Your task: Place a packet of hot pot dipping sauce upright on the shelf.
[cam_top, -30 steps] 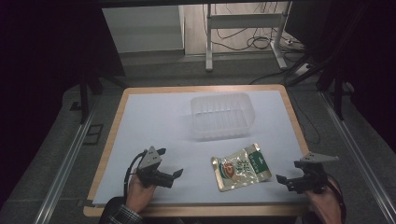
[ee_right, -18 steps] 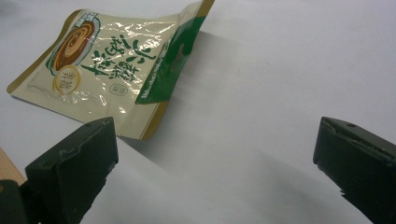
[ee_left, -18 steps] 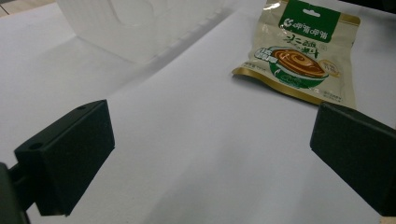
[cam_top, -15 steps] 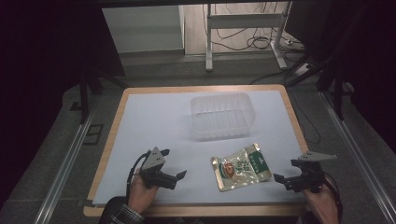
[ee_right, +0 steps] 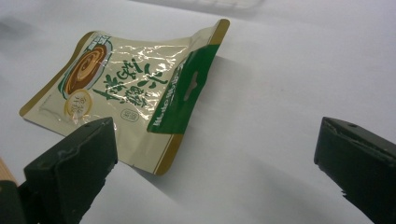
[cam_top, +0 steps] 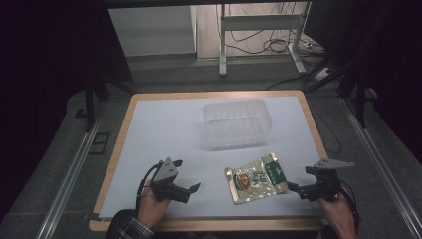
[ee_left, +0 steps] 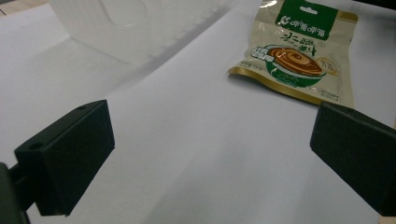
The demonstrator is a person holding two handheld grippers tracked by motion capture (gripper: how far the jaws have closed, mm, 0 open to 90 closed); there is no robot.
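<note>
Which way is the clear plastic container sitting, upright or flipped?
Cannot tell for sure. The clear ribbed plastic container sits level beyond the cream-and-green foil snack pouch; its opening isn't discernible.

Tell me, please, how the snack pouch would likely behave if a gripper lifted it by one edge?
The snack pouch would probably flop: its film is wrinkled and one end curls off the table. Its glossy surface may slip. It looks flat, so likely light.

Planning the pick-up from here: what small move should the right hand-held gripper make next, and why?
Probably ease the right hand-held gripper forward and slightly to its left onto the green-topped end of the flat cream and green snack pouch. Its jaws are open and empty, and that end sits nearest, slightly lifted off the white table.
</note>
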